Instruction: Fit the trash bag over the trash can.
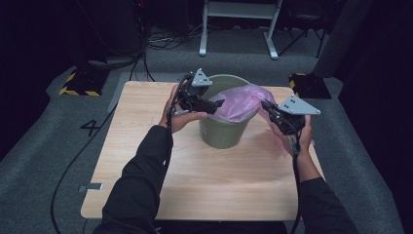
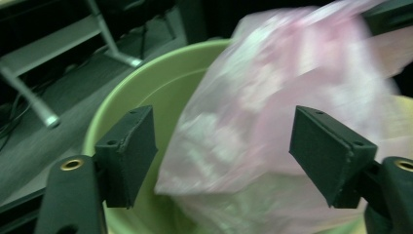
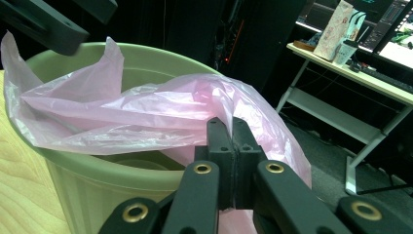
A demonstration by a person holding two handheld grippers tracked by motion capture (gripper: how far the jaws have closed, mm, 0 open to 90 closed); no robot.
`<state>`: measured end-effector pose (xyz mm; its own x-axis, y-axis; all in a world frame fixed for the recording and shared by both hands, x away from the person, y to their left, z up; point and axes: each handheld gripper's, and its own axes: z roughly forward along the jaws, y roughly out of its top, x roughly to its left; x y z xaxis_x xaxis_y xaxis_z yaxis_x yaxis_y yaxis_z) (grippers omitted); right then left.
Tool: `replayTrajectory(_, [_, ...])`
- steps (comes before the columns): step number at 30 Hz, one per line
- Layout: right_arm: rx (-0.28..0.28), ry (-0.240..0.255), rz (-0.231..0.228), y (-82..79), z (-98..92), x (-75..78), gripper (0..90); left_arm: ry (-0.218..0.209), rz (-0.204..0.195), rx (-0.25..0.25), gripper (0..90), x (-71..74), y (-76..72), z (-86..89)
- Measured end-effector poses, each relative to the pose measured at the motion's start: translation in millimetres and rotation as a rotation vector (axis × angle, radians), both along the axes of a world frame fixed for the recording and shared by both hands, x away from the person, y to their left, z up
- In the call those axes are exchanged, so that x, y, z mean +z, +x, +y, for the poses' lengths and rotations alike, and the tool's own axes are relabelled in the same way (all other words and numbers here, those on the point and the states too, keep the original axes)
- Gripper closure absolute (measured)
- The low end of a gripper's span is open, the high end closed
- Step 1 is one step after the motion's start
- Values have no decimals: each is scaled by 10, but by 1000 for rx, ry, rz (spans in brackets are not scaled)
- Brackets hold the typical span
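Observation:
A pale green bucket [image 1: 221, 131] stands on the wooden table [image 1: 195, 180], a little past its middle. A thin pink plastic bag [image 1: 241, 102] lies bunched in the bucket's mouth and trails over the right rim. My right gripper [image 1: 267, 106] is at the bucket's right side, shut on a fold of the pink bag [image 3: 146, 117]; in the right gripper view its jaws [image 3: 233, 141] press together on the film. At the left rim, my left gripper [image 1: 216, 104] is open. In the left gripper view the blurred bag [image 2: 272, 97] hangs between its wide jaws [image 2: 229, 153], untouched, above the green rim [image 2: 146, 78].
Grey carpet surrounds the table. Behind it stand the legs of a white frame [image 1: 238, 24] and loose cables. Yellow-and-black striped blocks [image 1: 80, 83] sit on the floor beyond the table's far corners. A desk with a carton [image 3: 341, 29] is off to the right.

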<state>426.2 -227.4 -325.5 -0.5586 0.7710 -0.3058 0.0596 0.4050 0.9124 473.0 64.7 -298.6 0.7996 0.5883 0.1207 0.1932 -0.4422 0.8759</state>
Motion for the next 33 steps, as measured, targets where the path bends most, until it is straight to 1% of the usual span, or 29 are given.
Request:
replayTrajectory(3, [-2, -8, 4, 8, 21, 2, 900, 5, -25, -61, 218, 26, -88, -136])
replayTrajectory(6, [-3, -9, 9, 22, 30, 3, 900, 10, -42, -97, 208, 42, -155, -288])
replayTrajectory(7, [-7, -11, 14, 33, 32, 4, 900, 12, -43, -112, 200, 46, -172, -354])
replayTrajectory(8, [-7, -11, 14, 33, 32, 4, 900, 15, -43, -120, 200, 47, -176, -381])
replayTrajectory(9, [-7, -12, 13, 38, 36, 4, 900, 30, -37, -141, 199, 34, -193, -511])
replayTrajectory(10, [-7, -12, 13, 38, 36, 4, 900, 30, -37, -141, 201, 34, -193, -511])
replayTrajectory(13, [3, -7, 11, 33, 52, 5, 900, 75, -43, -141, 208, -2, -198, -663])
replayTrajectory(14, [5, -6, 11, 26, 59, 7, 900, 88, -46, -135, 234, -16, -196, -695])
replayTrajectory(15, [14, -2, 8, 16, 67, 10, 900, 99, -42, -127, 297, -40, -179, -730])
replayTrajectory(16, [14, -2, 8, 16, 67, 10, 900, 99, -42, -127, 348, -40, -179, -730])
replayTrajectory(17, [20, -1, 6, 12, 70, 12, 900, 109, -34, -117, 348, -54, -167, -740])
replayTrajectory(19, [41, 0, -3, -21, 89, 24, 900, 125, -29, -103, 462, -76, -145, -739])
replayTrajectory(20, [41, 0, -3, -21, 89, 24, 900, 132, -29, -97, 462, -83, -138, -736])
replayTrajectory(22, [52, -2, -6, -38, 104, 29, 899, 148, -31, -97, 548, -101, -125, -715])
replayTrajectory(23, [66, 2, -6, -48, 110, 29, 897, 169, -39, -98, 650, -112, -116, -708])
replayTrajectory(24, [66, 2, -6, -48, 110, 29, 897, 169, -39, -98, 682, -112, -116, -708])
replayTrajectory(25, [69, 3, -5, -52, 112, 28, 896, 176, -43, -95, 682, -126, -113, -702])
replayTrajectory(26, [76, 4, -3, -55, 114, 25, 893, 185, -44, -90, 722, -133, -106, -692])
replayTrajectory(27, [92, 3, 2, -58, 120, 18, 884, 187, -48, -92, 811, -145, -90, -674])
replayTrajectory(28, [92, 3, 2, -58, 120, 18, 884, 187, -48, -92, 837, -145, -90, -674])
replayTrajectory(29, [106, 3, 3, -65, 127, 7, 875, 185, -53, -86, 870, -150, -83, -656])
replayTrajectory(30, [106, 3, 3, -65, 127, 7, 875, 182, -53, -91, 870, -154, -73, -640])
replayTrajectory(32, [119, -1, 6, -74, 130, -4, 844, 179, -57, -81, 892, -165, -54, -610])
replayTrajectory(33, [124, -1, 8, -77, 130, -7, 840, 174, -50, -84, 894, -173, -43, -596])
